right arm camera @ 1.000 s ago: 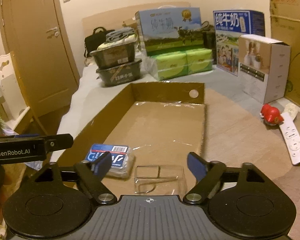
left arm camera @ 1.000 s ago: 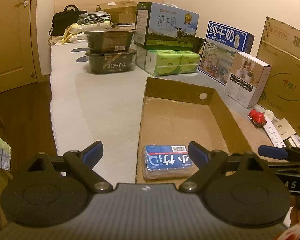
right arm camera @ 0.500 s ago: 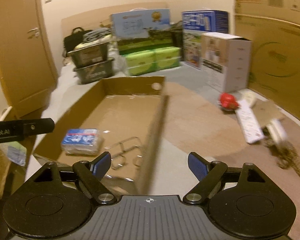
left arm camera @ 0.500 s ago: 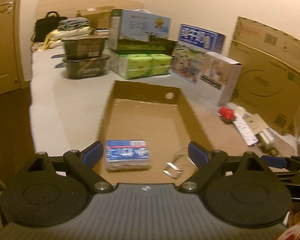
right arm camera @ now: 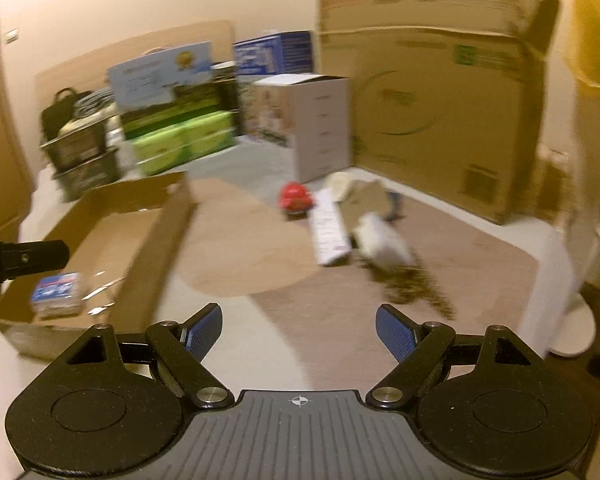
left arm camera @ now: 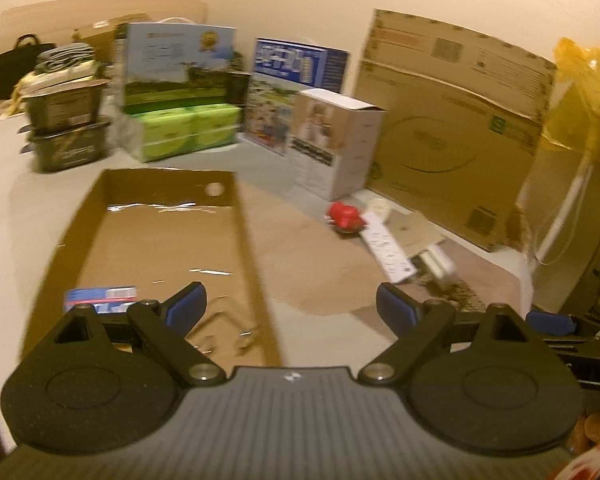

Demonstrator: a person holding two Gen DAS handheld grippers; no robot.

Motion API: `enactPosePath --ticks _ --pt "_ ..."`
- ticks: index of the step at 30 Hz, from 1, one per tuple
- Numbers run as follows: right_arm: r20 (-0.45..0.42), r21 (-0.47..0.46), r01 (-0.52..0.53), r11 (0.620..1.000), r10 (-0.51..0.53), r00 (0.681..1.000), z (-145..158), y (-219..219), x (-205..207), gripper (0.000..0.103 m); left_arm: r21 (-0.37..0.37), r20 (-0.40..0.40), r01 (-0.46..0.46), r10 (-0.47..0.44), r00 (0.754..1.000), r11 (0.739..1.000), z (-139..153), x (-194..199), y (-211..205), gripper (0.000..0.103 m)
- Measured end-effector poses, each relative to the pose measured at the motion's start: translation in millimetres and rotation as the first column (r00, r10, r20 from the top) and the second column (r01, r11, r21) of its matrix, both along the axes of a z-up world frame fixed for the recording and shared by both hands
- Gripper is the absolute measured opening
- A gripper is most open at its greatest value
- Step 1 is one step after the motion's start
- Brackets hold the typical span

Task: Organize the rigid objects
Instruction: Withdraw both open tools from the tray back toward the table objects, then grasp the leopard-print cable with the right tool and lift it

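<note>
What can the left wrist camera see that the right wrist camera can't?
Only the left wrist view shows the clear plastic case lying in the cardboard tray, seen just past the open left gripper.

Only the right wrist view shows a pale round plate-like thing at the right edge, beyond the open right gripper.

Both show the blue packet in the tray, the red toy, the white remote and the big cardboard box.

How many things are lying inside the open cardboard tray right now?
2: a blue-labelled packet in the cardboard tray, at its near left corner, and a clear plastic case just right of it. The gripper may hide more.
</note>
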State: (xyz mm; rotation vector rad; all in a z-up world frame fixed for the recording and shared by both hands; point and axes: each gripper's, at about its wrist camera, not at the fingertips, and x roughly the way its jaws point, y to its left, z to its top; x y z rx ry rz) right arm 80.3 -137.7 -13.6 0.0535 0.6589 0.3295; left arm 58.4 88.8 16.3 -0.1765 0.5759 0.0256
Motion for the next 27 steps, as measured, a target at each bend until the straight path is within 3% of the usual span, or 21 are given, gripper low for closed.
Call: enactPosePath --ticks 12,27 --pt "0.005 -0.003 0.097 0.995 -0.097 0.995 -5 -64 11 0.084 0.016 -0.043 0.102 -0.101 0.994 0.995 -10 36 -55 0.102" --pt "-0.035 -0.028 0.089 0.996 -0.090 0.995 -33 -84 48 0.084 0.016 -0.086 0.131 -0.129 0.988 0.991 -36 76 -81 0.103"
